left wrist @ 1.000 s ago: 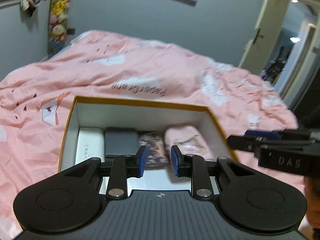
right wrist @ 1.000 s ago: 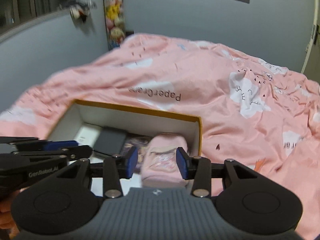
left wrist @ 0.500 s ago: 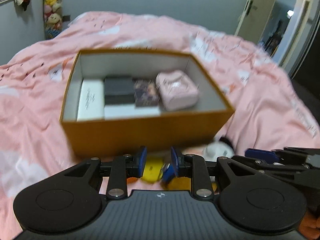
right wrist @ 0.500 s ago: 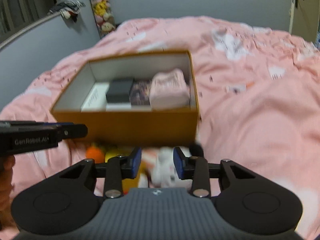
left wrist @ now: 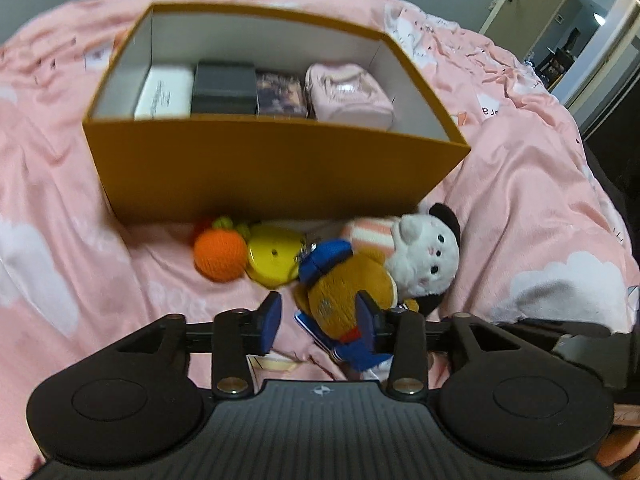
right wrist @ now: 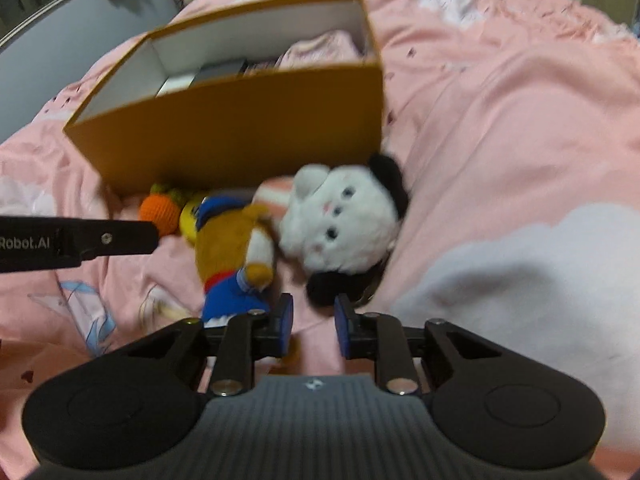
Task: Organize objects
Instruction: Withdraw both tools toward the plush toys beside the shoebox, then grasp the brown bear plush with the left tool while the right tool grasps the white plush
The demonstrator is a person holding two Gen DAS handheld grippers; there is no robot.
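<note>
While left tool (left wrist: pixel 318 322) opens around brown plush (left wrist: pixel 348 292); right tool (right wrist: pixel 313 326) closing, empty; "Robot.AI" legible.

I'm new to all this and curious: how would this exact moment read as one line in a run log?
left gripper: fingers opening around brown plush toy | right gripper: fingers closing, nothing between, near white plush | orange box: four items inside

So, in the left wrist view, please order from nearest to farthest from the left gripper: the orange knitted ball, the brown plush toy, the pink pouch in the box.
From the left gripper, whose jaws are opening:
1. Brown plush toy, between the fingers, toward the right one.
2. Orange knitted ball, ahead and left, on the bedspread.
3. Pink pouch, farthest, at the right end inside the orange box.
</note>
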